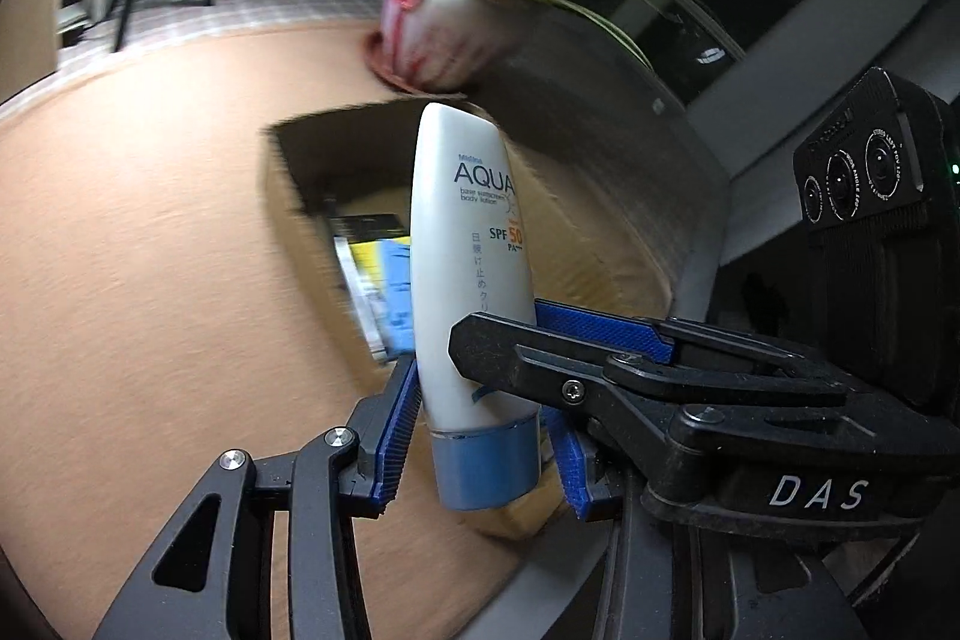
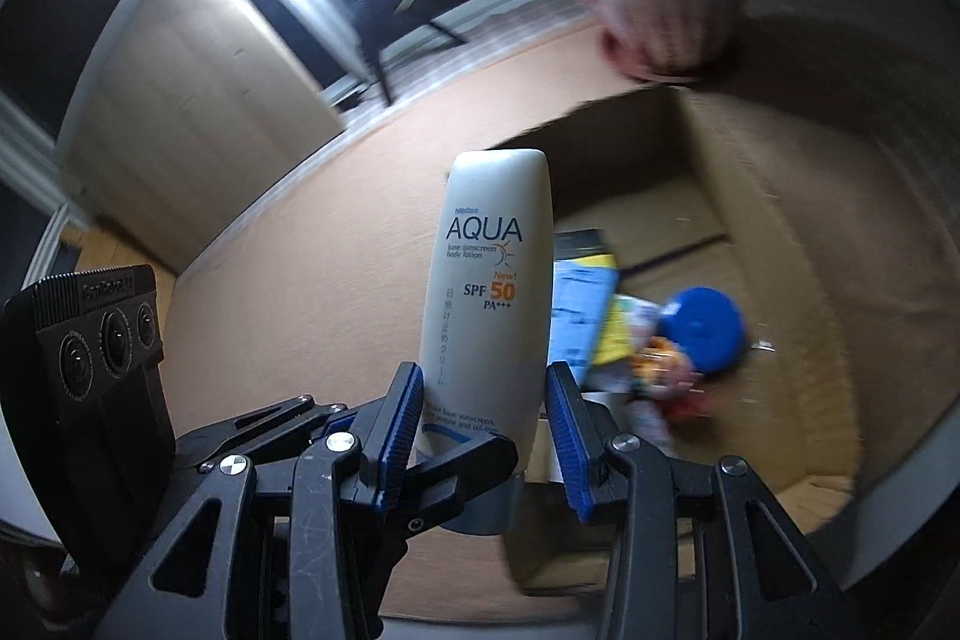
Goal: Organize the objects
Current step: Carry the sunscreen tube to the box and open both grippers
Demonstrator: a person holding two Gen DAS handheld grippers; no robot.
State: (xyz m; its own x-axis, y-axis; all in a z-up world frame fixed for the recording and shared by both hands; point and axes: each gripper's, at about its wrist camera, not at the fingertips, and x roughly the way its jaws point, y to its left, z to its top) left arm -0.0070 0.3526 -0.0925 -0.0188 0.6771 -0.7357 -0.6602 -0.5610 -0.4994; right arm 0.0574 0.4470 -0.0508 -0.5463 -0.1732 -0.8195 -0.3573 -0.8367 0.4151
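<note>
Orange tabletop (image 1: 150, 250) carries an open cardboard box (image 1: 288, 160) beside a potted plant (image 1: 444, 22).

Left wrist view: left gripper (image 1: 480, 436) clamps the sunscreen tube (image 1: 462, 250), cap down, above the box.

Right wrist view: right gripper (image 2: 486, 436) also clamps the tube; blue lid (image 2: 702, 322) lies inside.

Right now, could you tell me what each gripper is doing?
Left gripper: shut on the sunscreen tube.
Right gripper: shut on the same tube.
</note>
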